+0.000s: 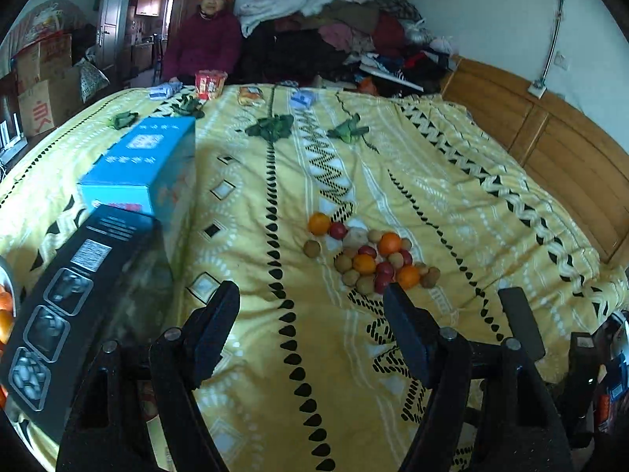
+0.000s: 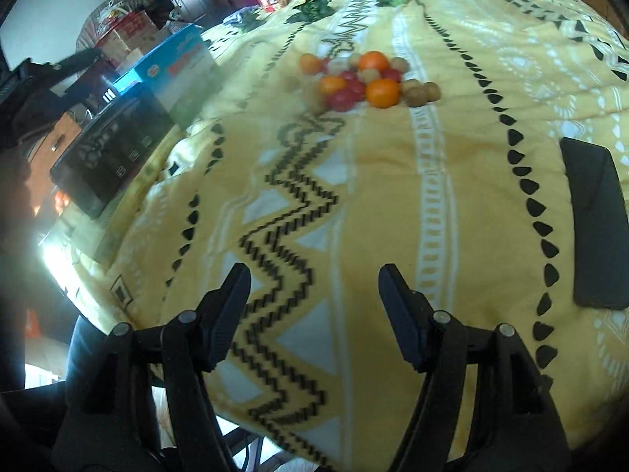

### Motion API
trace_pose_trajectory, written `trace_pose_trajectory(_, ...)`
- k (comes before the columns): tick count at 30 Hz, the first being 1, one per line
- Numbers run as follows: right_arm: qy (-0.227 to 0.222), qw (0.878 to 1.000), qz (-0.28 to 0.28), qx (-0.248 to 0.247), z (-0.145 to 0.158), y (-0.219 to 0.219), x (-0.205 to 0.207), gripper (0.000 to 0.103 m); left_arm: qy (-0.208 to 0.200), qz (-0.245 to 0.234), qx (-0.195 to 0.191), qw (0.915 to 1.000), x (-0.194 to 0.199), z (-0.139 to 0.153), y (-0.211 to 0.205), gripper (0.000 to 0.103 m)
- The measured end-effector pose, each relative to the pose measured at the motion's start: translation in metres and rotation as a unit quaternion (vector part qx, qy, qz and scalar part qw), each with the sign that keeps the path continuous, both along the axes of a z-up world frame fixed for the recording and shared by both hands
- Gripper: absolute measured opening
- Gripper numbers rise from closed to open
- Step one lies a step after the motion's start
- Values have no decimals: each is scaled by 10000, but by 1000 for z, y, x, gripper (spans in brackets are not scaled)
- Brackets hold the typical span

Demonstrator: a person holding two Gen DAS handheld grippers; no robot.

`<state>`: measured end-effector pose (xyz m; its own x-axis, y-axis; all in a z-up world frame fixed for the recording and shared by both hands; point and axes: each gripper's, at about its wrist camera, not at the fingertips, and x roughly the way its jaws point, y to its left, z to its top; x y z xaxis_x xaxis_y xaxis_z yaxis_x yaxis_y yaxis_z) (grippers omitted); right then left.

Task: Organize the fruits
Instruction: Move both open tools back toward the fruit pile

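A pile of fruit (image 1: 369, 253) lies on the yellow patterned bedspread (image 1: 275, 204): oranges, small red fruits and brown kiwis. It also shows in the right wrist view (image 2: 365, 80). My left gripper (image 1: 310, 306) is open and empty, hovering short of the pile. My right gripper (image 2: 314, 287) is open and empty, well short of the pile. More oranges (image 1: 4, 314) show at the far left edge in the left wrist view, in a bowl.
A black box (image 1: 74, 295) and a blue box (image 1: 145, 165) lie on the left of the bed. A black phone (image 2: 595, 220) lies at the right. Green leafy items (image 1: 271, 126), snack packs and a seated person (image 1: 208, 31) are at the far side.
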<state>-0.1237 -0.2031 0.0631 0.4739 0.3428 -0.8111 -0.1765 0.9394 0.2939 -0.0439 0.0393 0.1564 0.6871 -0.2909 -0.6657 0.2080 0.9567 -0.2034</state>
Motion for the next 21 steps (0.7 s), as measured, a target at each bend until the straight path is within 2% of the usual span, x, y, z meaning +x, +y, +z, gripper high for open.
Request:
trace_pose_trajectory(7, -564, 9973, -262, -379, -17, -23, 44, 69, 608, -136, 462, 9970, 36, -82, -43, 77)
trace_pose_trajectory(10, -657, 9954, -166, -670, -28, -22, 62, 69, 881, -100, 484, 9949, 44, -104, -46, 77)
trace_pose_trajectory(13, -451, 9976, -129, -500, -46, -28, 69, 79, 840, -88, 380, 9957, 55, -105, -46, 76)
trace_pose_trajectory(15, -560, 9977, -70, -365, -47, -28, 66, 88, 744, -75, 389, 9964, 70, -99, -48, 76)
trace_pose_trajectory(19, -565, 9979, 111, -291, -49, -27, 66, 98, 579, -34, 304, 9979, 115, -89, -55, 76)
trace_pose_trajectory(21, -555, 9981, 172, -187, -50, -29, 66, 102, 551, -51, 356, 9978, 138, -89, -60, 70)
